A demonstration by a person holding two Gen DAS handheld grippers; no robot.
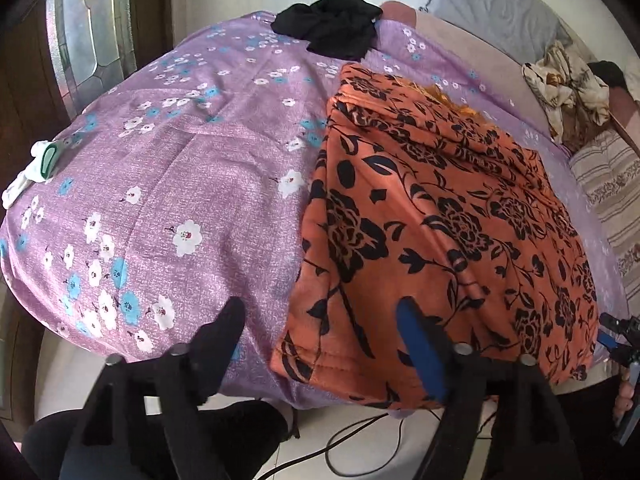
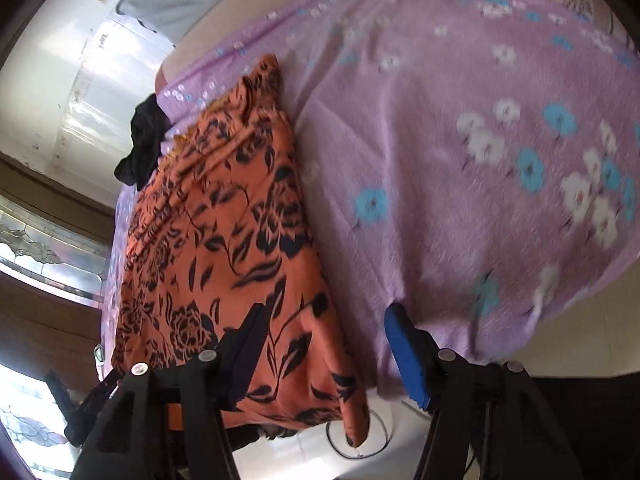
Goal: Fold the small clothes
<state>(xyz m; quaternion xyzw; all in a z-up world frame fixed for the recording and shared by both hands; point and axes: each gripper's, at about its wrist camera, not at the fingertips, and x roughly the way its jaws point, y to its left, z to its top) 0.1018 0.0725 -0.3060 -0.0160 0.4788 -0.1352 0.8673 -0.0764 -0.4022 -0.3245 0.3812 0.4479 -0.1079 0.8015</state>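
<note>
An orange garment with a black flower print point(image 1: 432, 216) lies folded into a long strip on the purple flowered bedsheet point(image 1: 180, 168), reaching the near edge of the bed. My left gripper point(image 1: 320, 320) is open and empty, its jaws wide apart over the garment's near left corner. The right gripper shows at the right edge of the left wrist view point(image 1: 616, 340). In the right wrist view the garment point(image 2: 224, 232) lies at the left. My right gripper point(image 2: 328, 324) is open and empty, its jaws either side of the garment's near right edge.
A black garment point(image 1: 332, 24) lies bunched at the far edge of the bed. A white and green object point(image 1: 40, 164) sits at the left edge. Pillows and a printed cloth point(image 1: 568, 84) lie at the right. Cables point(image 1: 360, 440) run on the floor below the bed edge.
</note>
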